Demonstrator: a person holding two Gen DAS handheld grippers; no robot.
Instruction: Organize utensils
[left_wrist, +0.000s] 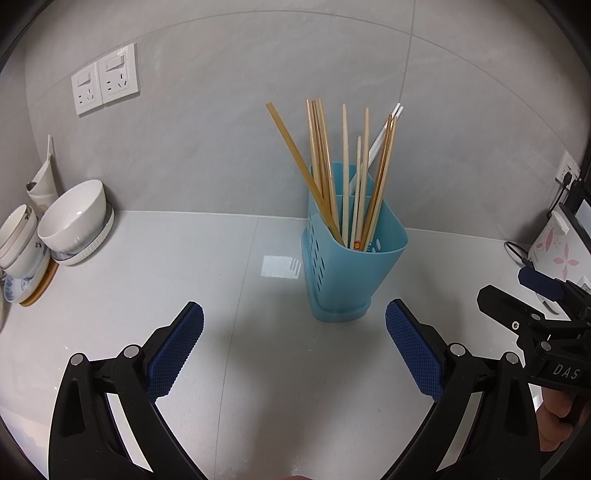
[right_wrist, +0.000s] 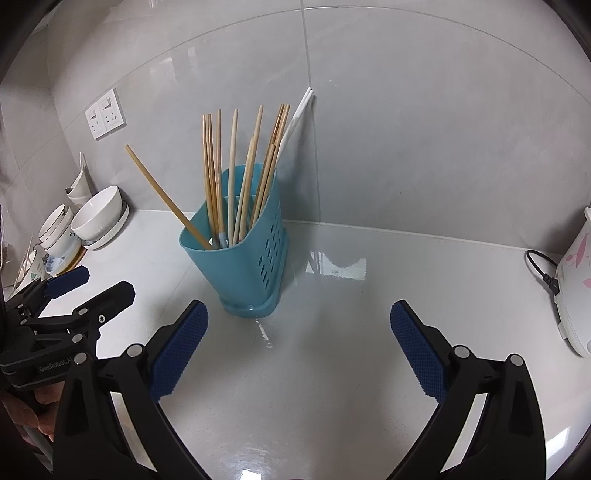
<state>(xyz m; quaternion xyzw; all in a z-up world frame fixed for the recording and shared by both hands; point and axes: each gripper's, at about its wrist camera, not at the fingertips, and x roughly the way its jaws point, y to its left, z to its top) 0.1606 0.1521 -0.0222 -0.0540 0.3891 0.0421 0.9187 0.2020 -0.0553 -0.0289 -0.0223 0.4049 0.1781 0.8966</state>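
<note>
The blue utensil holder stands upright on the pale counter near the tiled wall, at about 12 o'clock ahead of both claws, packed with wooden chopsticks and a white pair leaning toward the wall. The left gripper and the right gripper both gape wide and hold nothing, with bare counter between their blue pads and the holder. Out at 9 o'clock sit stacked white bowls on plates below two wall sockets, and at 3 o'clock a white flowered appliance with a black cord.
</note>
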